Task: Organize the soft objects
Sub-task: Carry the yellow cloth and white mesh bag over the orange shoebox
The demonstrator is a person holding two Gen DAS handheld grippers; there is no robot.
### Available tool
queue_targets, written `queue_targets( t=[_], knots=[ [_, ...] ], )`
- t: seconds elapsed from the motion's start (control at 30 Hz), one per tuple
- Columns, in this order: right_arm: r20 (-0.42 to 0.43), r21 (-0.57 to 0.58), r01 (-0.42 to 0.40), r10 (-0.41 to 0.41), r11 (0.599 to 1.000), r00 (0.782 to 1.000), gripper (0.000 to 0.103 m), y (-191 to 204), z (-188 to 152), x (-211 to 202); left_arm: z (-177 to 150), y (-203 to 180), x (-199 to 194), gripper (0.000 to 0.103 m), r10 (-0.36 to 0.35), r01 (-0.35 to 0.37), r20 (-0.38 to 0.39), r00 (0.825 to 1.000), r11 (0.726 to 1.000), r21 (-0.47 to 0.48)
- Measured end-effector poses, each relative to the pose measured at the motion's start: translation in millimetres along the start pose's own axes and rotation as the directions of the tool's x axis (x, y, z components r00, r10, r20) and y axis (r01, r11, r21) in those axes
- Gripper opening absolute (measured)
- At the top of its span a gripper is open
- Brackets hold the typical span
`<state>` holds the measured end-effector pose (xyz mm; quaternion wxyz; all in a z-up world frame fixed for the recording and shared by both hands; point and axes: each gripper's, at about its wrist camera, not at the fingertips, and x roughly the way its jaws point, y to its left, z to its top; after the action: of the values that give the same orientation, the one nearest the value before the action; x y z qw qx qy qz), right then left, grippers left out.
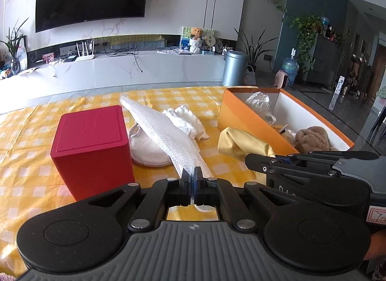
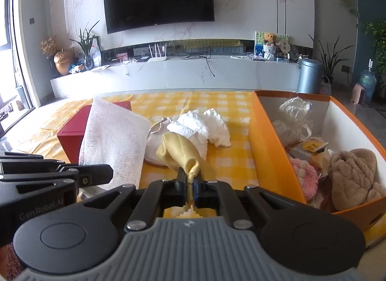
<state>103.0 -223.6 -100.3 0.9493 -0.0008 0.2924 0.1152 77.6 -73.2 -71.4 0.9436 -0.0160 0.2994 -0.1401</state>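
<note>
My left gripper (image 1: 192, 174) is shut on a white mesh cloth (image 1: 164, 133) and holds it stretched up over the table; the cloth also shows in the right wrist view (image 2: 113, 141). My right gripper (image 2: 189, 179) is shut on a yellow cloth (image 2: 179, 153), also seen in the left wrist view (image 1: 243, 143). A white round pad (image 1: 147, 148) and a crumpled white cloth (image 2: 205, 126) lie on the yellow checked tablecloth (image 1: 29, 136). An orange box (image 2: 267, 145) on the right holds a brown plush (image 2: 354, 174), a pink knit item (image 2: 305, 174) and a clear bag (image 2: 294, 112).
A red box (image 1: 94, 148) stands on the table at the left, just beside the mesh cloth. Beyond the table's far edge are a white TV bench (image 2: 168, 73), a grey bin (image 1: 235, 67) and potted plants.
</note>
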Motion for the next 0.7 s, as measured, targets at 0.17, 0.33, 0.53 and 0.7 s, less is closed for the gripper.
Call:
queue_targets(
  t=[0.17, 0.33, 0.53, 0.7],
  knots=[
    [0.049, 0.029, 0.018, -0.020, 0.999, 0.999, 0.003, -21.0, 14.3, -30.8, 26.7, -24.3, -12.6, 0.002, -0.094, 0.094, 0.038, 0.995, 0.995, 0.024],
    [0.107, -0.010, 0.077, -0.075, 0.997, 0.991, 0.003, -45.7, 33.8, -57.0, 57.1, -50.9, -6.2, 0.002, -0.220, 0.219, 0.022, 0.975, 0.975, 0.037],
    [0.148, -0.067, 0.161, -0.149, 0.985, 0.978, 0.003, -77.6, 53.3, -69.8, 89.8, -86.4, 26.2, 0.002, -0.323, 0.326, -0.054, 0.945, 0.942, 0.081],
    [0.151, -0.081, 0.234, -0.220, 0.969, 0.964, 0.003, -111.1, 62.0, -63.2, 102.7, -112.1, 72.8, 0.002, -0.389, 0.409, -0.184, 0.902, 0.909, 0.079]
  ],
)
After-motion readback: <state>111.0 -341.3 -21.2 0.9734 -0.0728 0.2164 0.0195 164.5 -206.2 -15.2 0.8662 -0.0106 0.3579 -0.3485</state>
